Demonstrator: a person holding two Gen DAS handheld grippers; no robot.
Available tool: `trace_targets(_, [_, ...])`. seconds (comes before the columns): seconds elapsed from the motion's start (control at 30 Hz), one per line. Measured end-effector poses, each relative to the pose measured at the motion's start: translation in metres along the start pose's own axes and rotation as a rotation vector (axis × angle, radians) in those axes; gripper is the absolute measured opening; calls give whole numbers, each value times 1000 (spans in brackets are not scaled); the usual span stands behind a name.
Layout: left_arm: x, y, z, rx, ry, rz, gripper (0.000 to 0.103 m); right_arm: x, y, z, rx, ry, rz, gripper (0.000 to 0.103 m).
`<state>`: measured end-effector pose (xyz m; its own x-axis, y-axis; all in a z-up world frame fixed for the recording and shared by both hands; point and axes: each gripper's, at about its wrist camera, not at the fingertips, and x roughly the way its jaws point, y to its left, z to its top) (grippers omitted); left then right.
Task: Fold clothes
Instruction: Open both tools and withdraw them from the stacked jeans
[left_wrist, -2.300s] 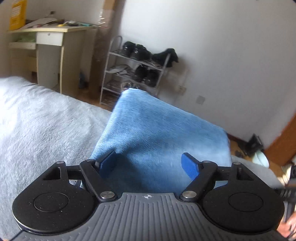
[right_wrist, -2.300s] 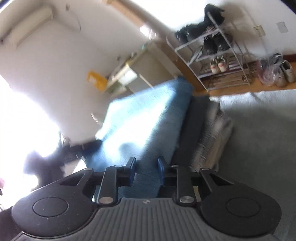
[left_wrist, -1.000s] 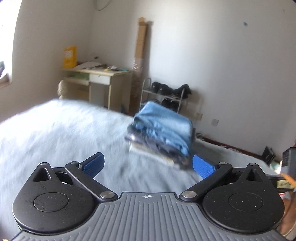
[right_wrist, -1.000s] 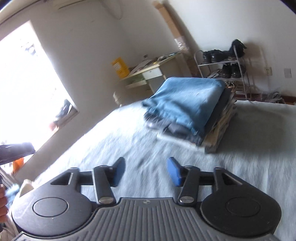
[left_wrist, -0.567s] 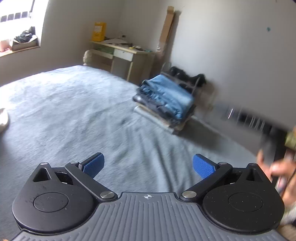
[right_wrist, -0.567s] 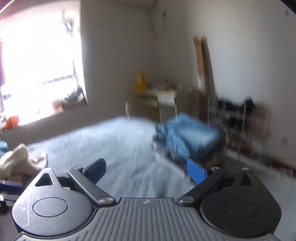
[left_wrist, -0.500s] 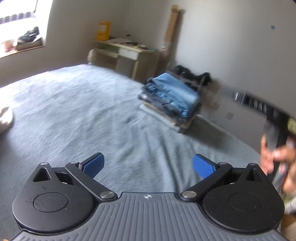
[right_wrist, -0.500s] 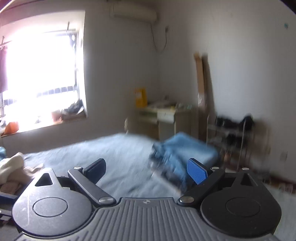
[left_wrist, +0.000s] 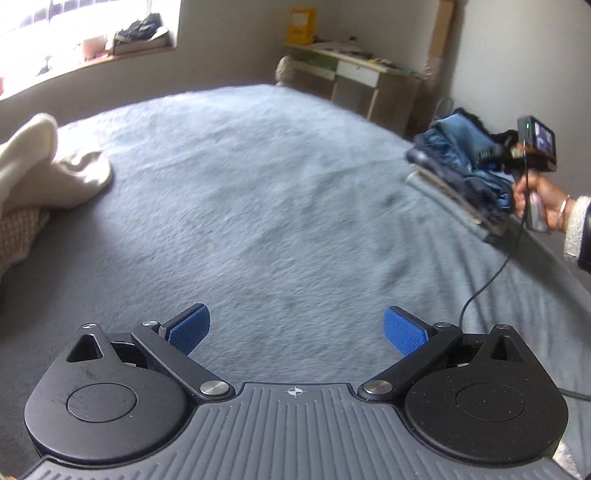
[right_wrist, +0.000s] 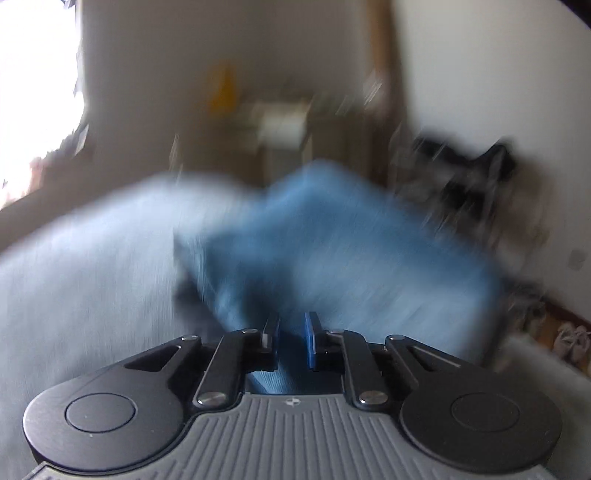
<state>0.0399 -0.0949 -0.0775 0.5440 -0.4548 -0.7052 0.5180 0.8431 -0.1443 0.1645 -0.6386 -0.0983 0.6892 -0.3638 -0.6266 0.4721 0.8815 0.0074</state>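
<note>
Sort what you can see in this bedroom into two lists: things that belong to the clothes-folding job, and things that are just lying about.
Belongs to the job:
- stack of folded clothes, blue jeans on top
- cream garment, not yet folded
- grey bed cover, the work surface
- left gripper, right gripper

Just lying about:
- desk
- yellow box
- items on the windowsill
</note>
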Motion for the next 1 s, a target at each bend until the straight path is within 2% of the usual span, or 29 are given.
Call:
trace_targets(0.13, [23, 22, 4, -17, 15, 21, 101, -23, 18, 8, -128, -97, 72, 8])
trace_targets(0.23, [40, 38, 9, -85, 26, 13, 101, -27, 30, 37, -126, -200, 73, 8])
trace_targets(0.3, [46, 42, 10, -107, 43, 13, 101, -5, 44, 50, -139, -199, 58, 8])
trace_targets(0.4, [46, 45, 9, -99, 50, 14, 101, 39, 72, 43, -224, -121, 13, 8])
trace_targets(0.47, [40, 46, 10, -85, 38, 25, 101, 33, 90, 35, -235, -176, 1, 8])
trace_targets(0.5, [36, 48, 10, -83, 31, 32, 101, 22, 96, 32, -223, -209, 24, 8])
trace_targets(0.57, [28, 52, 12, -100, 12, 26, 101, -14, 108, 19, -173, -264, 145, 9])
trace_targets(0.7, [13, 51, 19, -123, -38, 15, 101, -93, 121, -32, -30, -168, 321, 10])
trace_targets(0.77, [3, 45, 24, -130, -73, 2, 101, -138, 115, -62, 101, -110, 379, 10])
trace_targets(0.87, [-18, 28, 32, -124, -133, -14, 103, -203, 98, -105, 240, -39, 407, 16])
trace_targets(0.9, [-27, 19, 33, -110, -155, -23, 103, -221, 92, -117, 268, -21, 397, 21])
trace_targets(1.0, [-55, -14, 33, -64, -224, -44, 103, -272, 82, -137, 250, -7, 332, 39])
